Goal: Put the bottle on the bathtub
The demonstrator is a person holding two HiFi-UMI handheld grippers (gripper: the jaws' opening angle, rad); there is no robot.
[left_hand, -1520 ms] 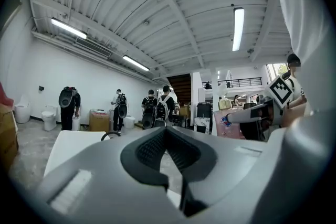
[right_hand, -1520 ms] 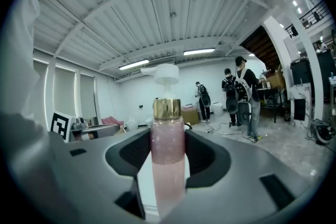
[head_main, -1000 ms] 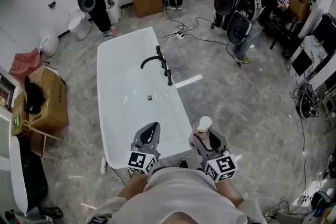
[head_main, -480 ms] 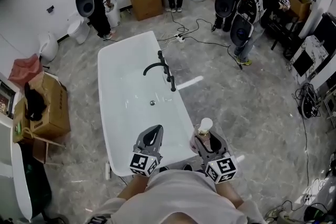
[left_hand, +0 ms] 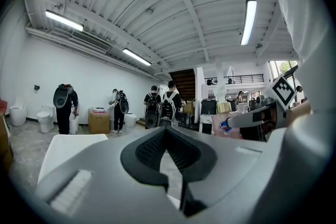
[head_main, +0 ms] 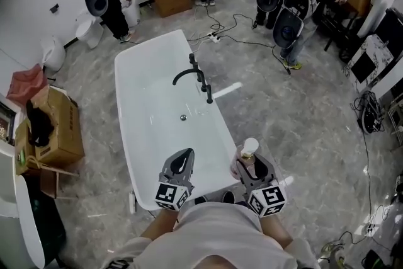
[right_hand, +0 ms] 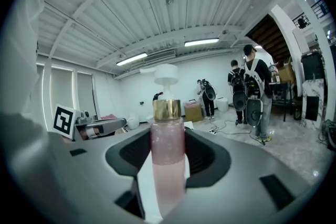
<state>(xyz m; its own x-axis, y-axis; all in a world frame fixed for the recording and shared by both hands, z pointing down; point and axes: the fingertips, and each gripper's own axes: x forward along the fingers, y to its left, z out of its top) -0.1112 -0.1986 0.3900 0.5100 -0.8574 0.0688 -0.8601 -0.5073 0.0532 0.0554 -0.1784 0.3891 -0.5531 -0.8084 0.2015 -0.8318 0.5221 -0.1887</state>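
At the tub's [head_main: 121, 130] near right corner, right gripper [head_main: 247, 164] clamps the pink bottle [head_main: 248, 152] upright, just outside the rim. Left gripper [head_main: 184, 155] hangs over the tub's near end, jaws together, empty.

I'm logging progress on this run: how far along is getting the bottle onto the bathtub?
Done: the pink pump bottle with a gold collar is picked up, clamped upright in the right gripper. In hand: it is held beside the near right corner of the white bathtub, not touching it. Left: set it on the rim and release. The left gripper is shut and empty.
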